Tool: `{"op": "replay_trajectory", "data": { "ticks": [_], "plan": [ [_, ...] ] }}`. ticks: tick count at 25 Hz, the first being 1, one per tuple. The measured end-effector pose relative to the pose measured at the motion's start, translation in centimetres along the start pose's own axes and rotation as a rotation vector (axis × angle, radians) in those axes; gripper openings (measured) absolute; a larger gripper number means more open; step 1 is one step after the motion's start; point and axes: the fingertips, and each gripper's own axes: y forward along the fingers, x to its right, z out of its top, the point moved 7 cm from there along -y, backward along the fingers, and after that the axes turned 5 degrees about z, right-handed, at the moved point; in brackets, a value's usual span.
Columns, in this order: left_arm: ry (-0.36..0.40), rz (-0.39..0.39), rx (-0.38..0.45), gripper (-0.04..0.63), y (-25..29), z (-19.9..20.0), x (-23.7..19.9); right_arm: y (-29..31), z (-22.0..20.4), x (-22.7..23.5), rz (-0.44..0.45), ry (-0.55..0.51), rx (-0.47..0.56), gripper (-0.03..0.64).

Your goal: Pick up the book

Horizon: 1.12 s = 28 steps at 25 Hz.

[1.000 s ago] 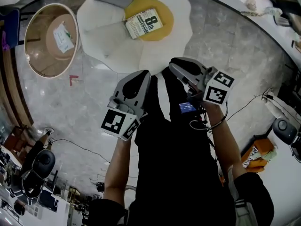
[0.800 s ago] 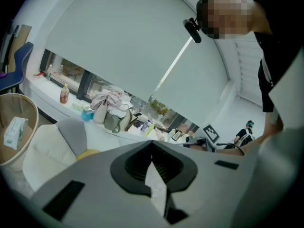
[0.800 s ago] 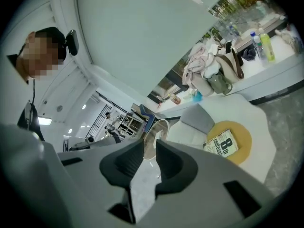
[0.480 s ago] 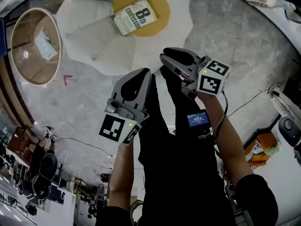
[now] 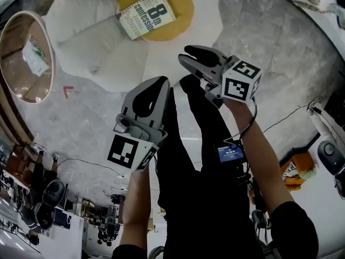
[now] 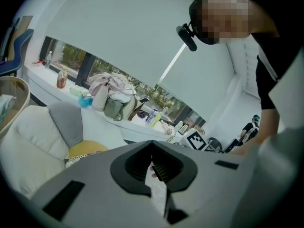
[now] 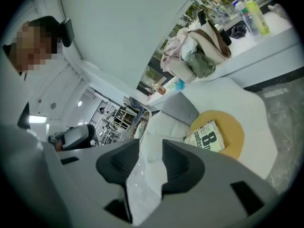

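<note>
The book (image 5: 145, 14), white-covered with a large "8", lies flat on a round yellow cushion (image 5: 172, 7) on a white egg-shaped seat (image 5: 91, 42). My right gripper (image 5: 183, 55) hangs above the seat's near edge, short of the book. It is open and its jaws have just been opening, with nothing between them. In the right gripper view the book (image 7: 205, 137) sits beyond the right gripper (image 7: 151, 148), slightly to the right. My left gripper (image 5: 161, 81) is lower left, over the floor, shut and empty. In the left gripper view the left gripper (image 6: 152, 151) hides most of the cushion (image 6: 88, 148).
A round wooden side table (image 5: 11, 47) with a paper on it stands left of the seat. A grey pillow (image 7: 178, 109) leans at the seat's back. Bags and bottles line the window sill (image 6: 111, 96). A cable (image 5: 285, 120) runs over the marble floor at right.
Both grippers have moved toward the seat and the book. The right gripper's jaws stand wider apart than before. The book and seat have shifted left and up in the head view.
</note>
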Motion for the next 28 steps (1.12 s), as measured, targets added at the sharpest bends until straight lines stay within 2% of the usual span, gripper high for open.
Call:
{"op": "replay_trajectory", "data": {
  "ticks": [13, 28],
  "plan": [
    [0.013, 0.015, -0.042, 0.014, 4.2, -3.8, -4.3, 4.5, -2.1, 10.5, -0.026, -0.003, -0.056, 0.212],
    [0.007, 0.022, -0.084, 0.014, 8.1, -8.2, -9.3, 9.6, -4.5, 22.7, -0.122, -0.017, -0.080, 0.263]
  ]
}}
